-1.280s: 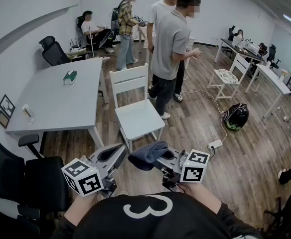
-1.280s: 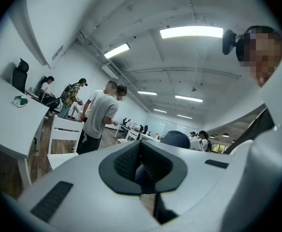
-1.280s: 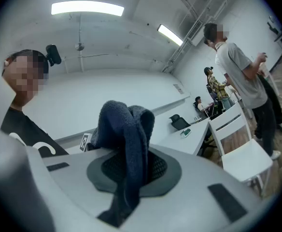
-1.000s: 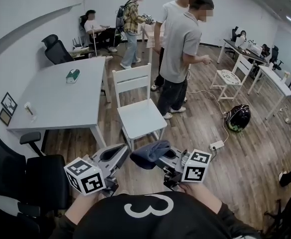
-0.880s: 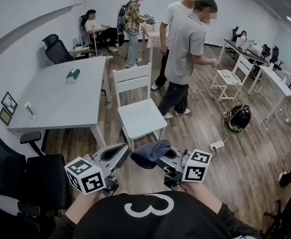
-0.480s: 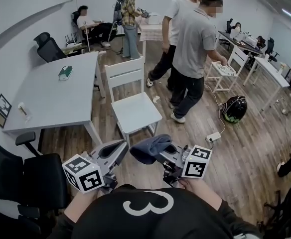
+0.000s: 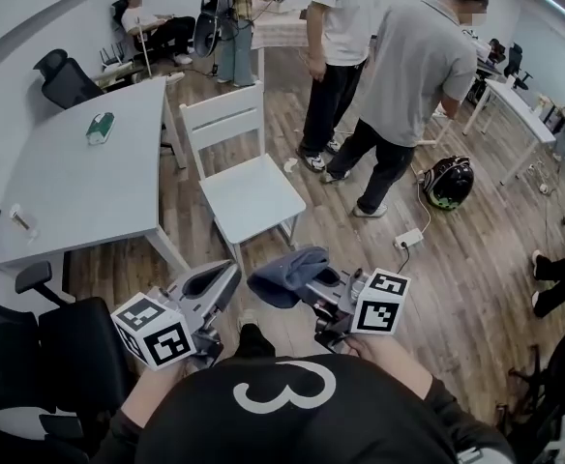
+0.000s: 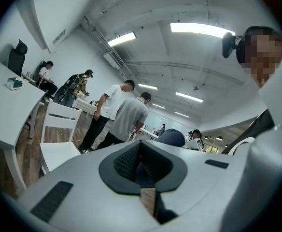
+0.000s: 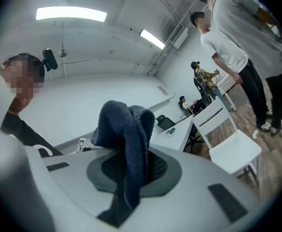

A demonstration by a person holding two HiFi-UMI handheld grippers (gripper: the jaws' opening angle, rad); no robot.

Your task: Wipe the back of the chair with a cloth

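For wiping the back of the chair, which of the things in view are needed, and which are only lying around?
Belong to the job: white chair; dark blue cloth, clamped in the right gripper.

Just lying about: green box on the grey table; helmet and power strip on the floor.

Navy knit cloth (image 7: 284, 271), plain white chair (image 7: 249, 187)
The worktop (image 7: 79, 177) is pale grey, the floor (image 7: 476, 259) brown wood planks; the left gripper (image 7: 226, 276) and right gripper (image 7: 302, 280) are grey, their marker cubes black-and-white squares.
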